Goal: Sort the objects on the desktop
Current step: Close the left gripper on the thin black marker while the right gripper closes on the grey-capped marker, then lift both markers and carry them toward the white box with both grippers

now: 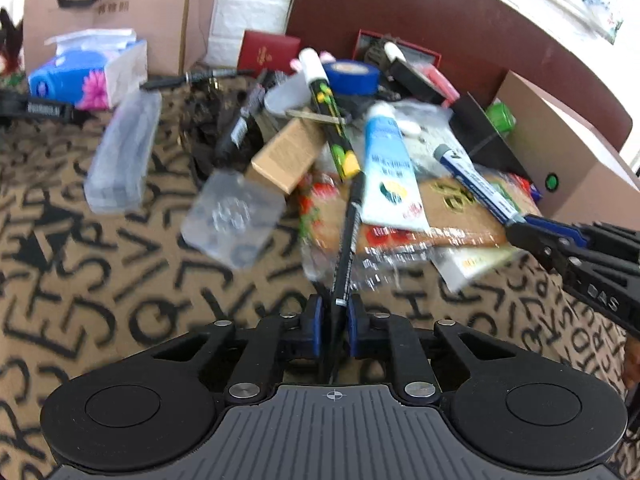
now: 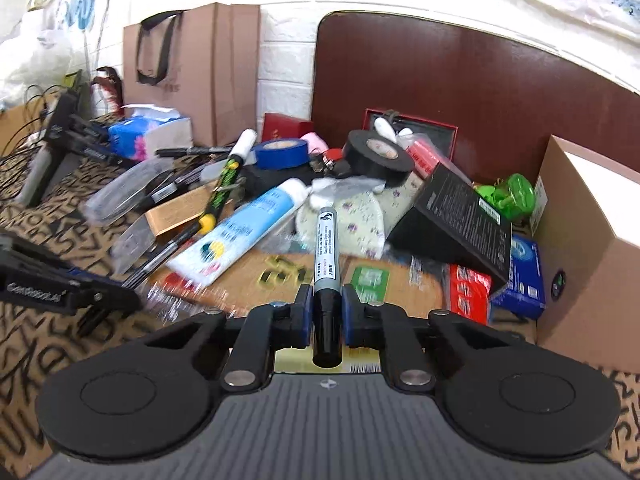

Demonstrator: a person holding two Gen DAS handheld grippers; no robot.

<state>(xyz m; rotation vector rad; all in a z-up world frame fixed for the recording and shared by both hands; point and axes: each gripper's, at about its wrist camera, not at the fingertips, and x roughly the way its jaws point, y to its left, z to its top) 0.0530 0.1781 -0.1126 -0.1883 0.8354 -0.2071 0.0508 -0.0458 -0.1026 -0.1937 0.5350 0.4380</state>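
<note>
Black pen (image 1: 347, 240): we see a slim black barrel, pinched between the blue pads of the left gripper (image 1: 335, 322), pointing forward over the pile, tip near the yellow-ended marker.
Grey marker (image 2: 325, 276): we see a grey and white labelled body with a black cap end, clamped in the right gripper (image 2: 326, 320), lying along the fingers, nose toward the floral pouch.
White tube (image 1: 390, 176): blue and white, capped, lying flat on the brown packet.
Green-patterned marker (image 1: 328, 116): white cap, yellow end, tilted across the cardboard box.
Blue tape roll (image 1: 352, 76): lying flat at the back.
Black tape roll (image 2: 378, 154): we think it leans on the pile, though blur hides its base.
</note>
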